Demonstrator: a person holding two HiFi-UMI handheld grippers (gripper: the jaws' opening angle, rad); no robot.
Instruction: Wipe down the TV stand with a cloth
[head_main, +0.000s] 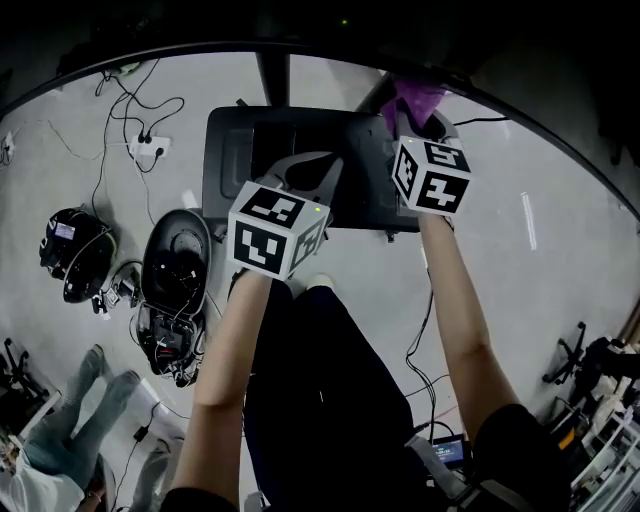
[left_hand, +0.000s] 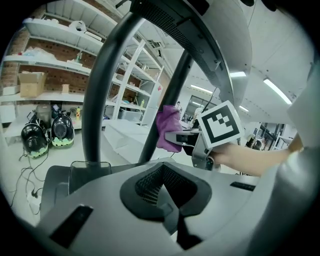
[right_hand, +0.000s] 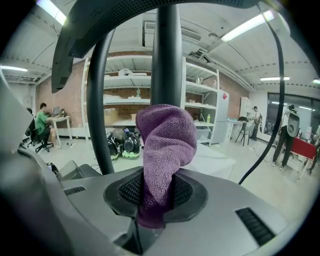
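Note:
The TV stand's black base (head_main: 228, 150) lies on the grey floor below me, with dark poles (head_main: 272, 75) rising from it. My right gripper (head_main: 410, 118) is shut on a purple cloth (head_main: 418, 98) over the base's far right corner. In the right gripper view the cloth (right_hand: 167, 145) stands bunched out of the right gripper (right_hand: 156, 197), right in front of a pole (right_hand: 166, 55). My left gripper (head_main: 322, 168) hovers over the middle of the base, and in its own view the left gripper (left_hand: 167, 192) is shut with nothing in it. That view also holds the cloth (left_hand: 167, 127) beside a slanted pole (left_hand: 172, 90).
Cables and a power strip (head_main: 148, 148) lie on the floor left of the base. Black helmet-like devices (head_main: 75, 250) and an open case (head_main: 175, 260) sit further left. A person's legs (head_main: 70, 410) show bottom left. Shelving (left_hand: 40, 75) lines the brick wall.

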